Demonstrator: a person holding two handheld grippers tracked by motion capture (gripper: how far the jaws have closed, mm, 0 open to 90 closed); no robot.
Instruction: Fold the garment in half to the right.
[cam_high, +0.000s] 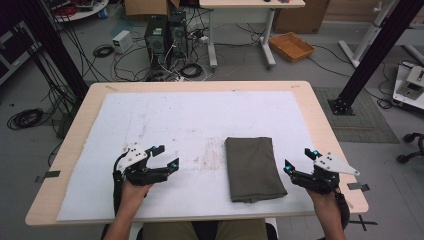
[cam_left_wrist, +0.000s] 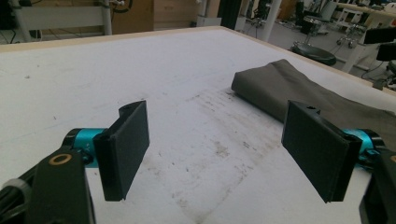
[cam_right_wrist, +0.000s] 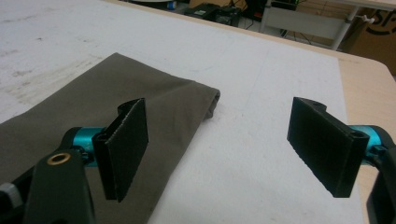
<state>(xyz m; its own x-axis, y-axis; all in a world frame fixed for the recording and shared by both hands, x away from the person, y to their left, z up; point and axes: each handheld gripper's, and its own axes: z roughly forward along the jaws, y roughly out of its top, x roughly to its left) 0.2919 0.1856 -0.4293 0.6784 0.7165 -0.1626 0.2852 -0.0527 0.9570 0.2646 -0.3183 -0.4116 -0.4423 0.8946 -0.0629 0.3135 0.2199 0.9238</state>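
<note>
At the near left of the table (cam_high: 60, 150), the left gripper (cam_high: 165, 157) rests low over the white mat (cam_high: 190, 120), held by the person's left hand (cam_high: 134, 190). Its jaws stand spread wide with nothing between them; in the left gripper view (cam_left_wrist: 215, 149) they frame a scuffed, stained patch of the mat (cam_left_wrist: 140, 60), with the cloth (cam_left_wrist: 299, 88) beyond the right jaw.

Right of centre, toward the near edge, a folded olive-brown cloth (cam_high: 253, 168) lies flat on the mat as a neat rectangle, its long side running near to far. Neither gripper touches it.

At the near right, just beside the cloth's right edge, the right gripper (cam_high: 300, 161) is held by the person's right hand (cam_high: 324, 200), a grey three-cornered plate (cam_high: 336, 163) on top. Its jaws are also spread wide and empty; in the right gripper view (cam_right_wrist: 217, 149) the left jaw hangs over the cloth (cam_right_wrist: 116, 93) and the right jaw over bare mat (cam_right_wrist: 261, 84).
</note>
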